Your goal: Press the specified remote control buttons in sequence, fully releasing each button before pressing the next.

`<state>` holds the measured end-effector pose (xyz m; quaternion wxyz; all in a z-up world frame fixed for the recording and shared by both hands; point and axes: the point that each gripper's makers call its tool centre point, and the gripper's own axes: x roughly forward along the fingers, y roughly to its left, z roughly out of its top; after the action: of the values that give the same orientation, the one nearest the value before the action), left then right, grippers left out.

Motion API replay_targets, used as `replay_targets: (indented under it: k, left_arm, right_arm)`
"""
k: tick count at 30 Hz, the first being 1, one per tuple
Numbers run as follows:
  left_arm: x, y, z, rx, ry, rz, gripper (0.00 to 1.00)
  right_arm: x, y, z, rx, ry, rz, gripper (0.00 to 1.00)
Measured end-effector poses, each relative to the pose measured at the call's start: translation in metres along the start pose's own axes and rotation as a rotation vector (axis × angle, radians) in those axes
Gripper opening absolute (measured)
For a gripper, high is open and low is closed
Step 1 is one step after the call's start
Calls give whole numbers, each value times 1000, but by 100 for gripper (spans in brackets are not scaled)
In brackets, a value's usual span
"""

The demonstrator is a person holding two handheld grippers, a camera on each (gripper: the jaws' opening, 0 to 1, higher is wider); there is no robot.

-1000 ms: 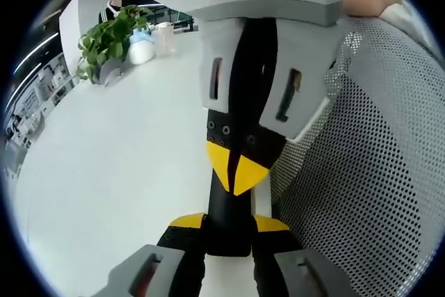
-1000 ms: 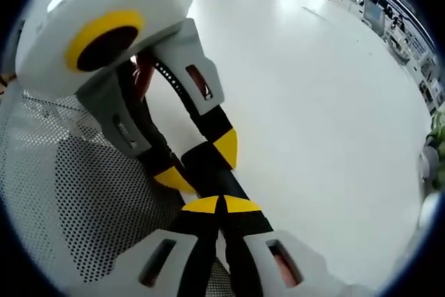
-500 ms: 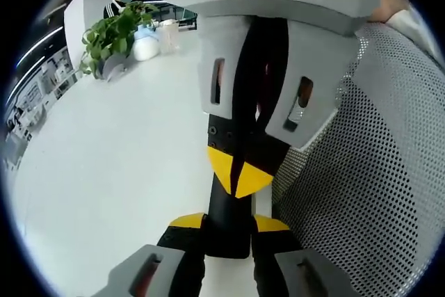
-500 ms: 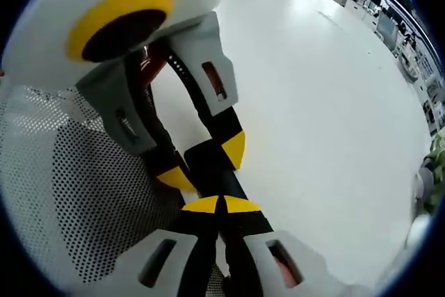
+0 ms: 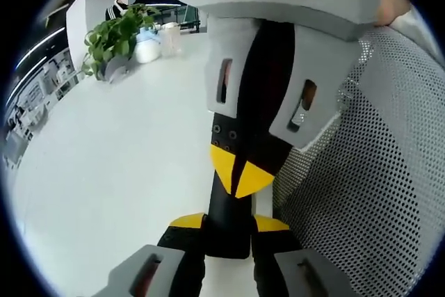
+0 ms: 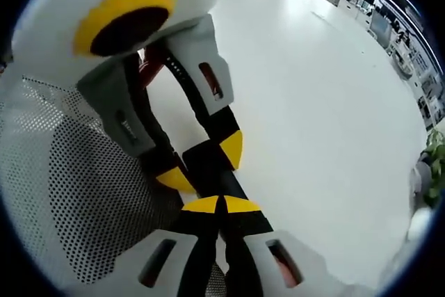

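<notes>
A black remote (image 5: 228, 231) stands on end between the yellow-tipped fingers of my left gripper (image 5: 228, 224), which is shut on its sides. My right gripper (image 5: 236, 175) comes in from the top of the left gripper view, its yellow tips together and resting against the remote's face. In the right gripper view my right gripper (image 6: 222, 204) is shut at the bottom, with its tips on the remote (image 6: 226, 182). There the left gripper (image 6: 204, 165) reaches in from the upper left and clamps the remote. The buttons are hidden.
A white mesh chair back (image 5: 361, 186) (image 6: 76, 199) sits close beside both grippers. A wide white table (image 5: 104, 172) (image 6: 327, 102) lies beneath. A potted plant (image 5: 115, 33) and white containers (image 5: 146, 46) stand at its far end. A hand (image 5: 393, 1) shows at the top right.
Both views have shifted a little with the hands. The right gripper's body sits slightly closer in the left gripper view. Both grippers keep the same hold and contact on the remote.
</notes>
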<state>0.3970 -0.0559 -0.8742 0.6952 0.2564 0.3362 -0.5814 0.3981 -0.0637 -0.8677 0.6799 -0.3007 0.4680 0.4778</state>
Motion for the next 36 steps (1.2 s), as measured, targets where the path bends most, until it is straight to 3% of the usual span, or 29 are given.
replay_targets:
  k: [5, 8, 10, 14, 18, 21, 23, 26, 28, 30, 33, 34, 36]
  left_arm:
    - [0, 1, -1, 12, -1, 6, 24]
    - [0, 1, 0, 19, 3, 5, 24]
    - [0, 0, -1, 26, 9, 4, 24]
    - [-1, 0, -1, 20, 4, 6, 24]
    - [-1, 1, -1, 16, -13, 8, 25]
    - [-1, 1, 0, 11, -20, 14, 25]
    - [-1, 1, 0, 7, -31, 16, 25]
    - [-1, 1, 0, 6, -35, 18, 25]
    - [-1, 1, 0, 4, -37, 19, 25]
    - [-1, 1, 0, 4, -39, 21, 25]
    - [-1, 1, 0, 5, -40, 21, 25]
    - [-1, 1, 0, 5, -41, 21, 25]
    - [-1, 1, 0, 7, -41, 20, 25]
  right_arm:
    - [-1, -2, 1, 144, -33, 50, 0]
    - [-2, -4, 3, 176, -52, 73, 0]
    - [-10, -6, 11, 196, -112, 84, 0]
    - [-42, -25, 21, 323, -222, 31, 0]
    - [-86, -37, 31, 365, -406, -7, 0]
    - [-117, -44, 38, 457, -542, -28, 0]
    - [-137, -51, 41, 512, -617, -57, 0]
    - [-168, -59, 43, 522, -717, -134, 0]
    - [-181, -63, 40, 510, -739, -194, 0]
    - [-202, -73, 30, 517, -780, -289, 0]
    - [-227, -83, 19, 621, -898, -330, 0]
    - [-231, -84, 16, 635, -913, -331, 0]
    - [-243, -91, -1, 657, -923, -417, 0]
